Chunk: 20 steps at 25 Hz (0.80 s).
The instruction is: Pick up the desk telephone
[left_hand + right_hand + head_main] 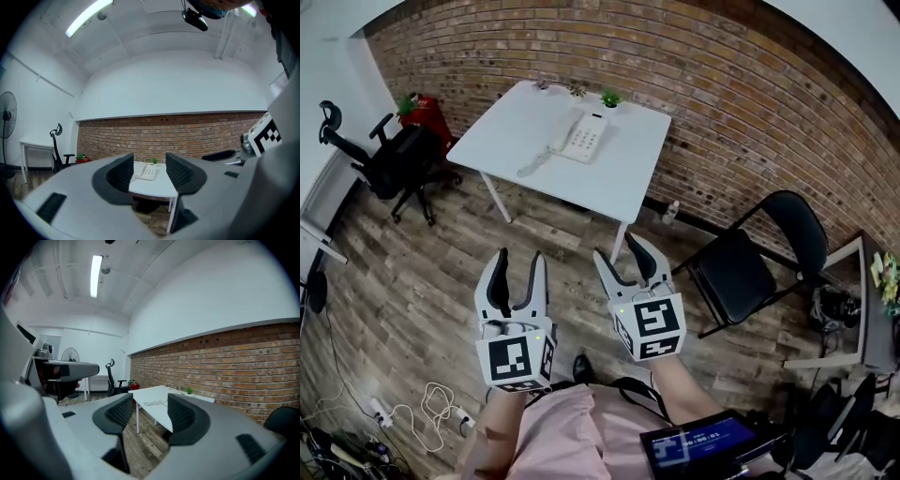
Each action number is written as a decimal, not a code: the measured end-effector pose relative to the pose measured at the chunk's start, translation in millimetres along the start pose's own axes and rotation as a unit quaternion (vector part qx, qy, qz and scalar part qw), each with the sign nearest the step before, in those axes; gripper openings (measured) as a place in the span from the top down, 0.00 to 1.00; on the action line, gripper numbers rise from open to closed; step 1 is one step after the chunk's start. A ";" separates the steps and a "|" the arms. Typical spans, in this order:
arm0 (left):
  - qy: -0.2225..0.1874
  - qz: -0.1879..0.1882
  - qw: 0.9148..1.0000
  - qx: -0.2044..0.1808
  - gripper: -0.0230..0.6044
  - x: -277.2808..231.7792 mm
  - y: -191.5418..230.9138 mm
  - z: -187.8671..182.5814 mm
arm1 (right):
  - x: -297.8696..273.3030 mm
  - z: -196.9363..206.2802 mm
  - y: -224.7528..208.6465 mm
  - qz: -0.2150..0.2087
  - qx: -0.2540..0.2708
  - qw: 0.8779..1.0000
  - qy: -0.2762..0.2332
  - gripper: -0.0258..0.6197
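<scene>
Approach stage: your left gripper and right gripper, jaws spread and empty, point toward the desk telephone lying well ahead on the white table, presumably readied to take it.

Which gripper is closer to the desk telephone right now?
Right, slightly. Both are well short of the table: the right gripper sits almost straight before the desk telephone, the left gripper further back and to its left.
</scene>
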<state>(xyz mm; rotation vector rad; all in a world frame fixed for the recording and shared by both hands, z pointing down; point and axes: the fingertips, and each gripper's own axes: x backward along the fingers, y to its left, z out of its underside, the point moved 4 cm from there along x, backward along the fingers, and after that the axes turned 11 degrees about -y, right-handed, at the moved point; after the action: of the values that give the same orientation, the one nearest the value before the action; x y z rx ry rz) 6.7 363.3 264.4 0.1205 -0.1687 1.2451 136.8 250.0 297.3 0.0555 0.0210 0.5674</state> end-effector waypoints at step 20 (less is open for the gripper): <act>0.068 0.044 0.996 0.021 0.61 -115.2 24.9 76.6 | -107.7 37.9 -47.9 0.021 -0.012 0.999 0.032 0.61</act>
<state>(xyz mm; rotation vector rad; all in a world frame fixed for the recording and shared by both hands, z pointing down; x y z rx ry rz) -57.3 249.9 317.3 0.0650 -0.0295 1.3407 73.0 150.0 332.9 0.0139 0.0751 0.6104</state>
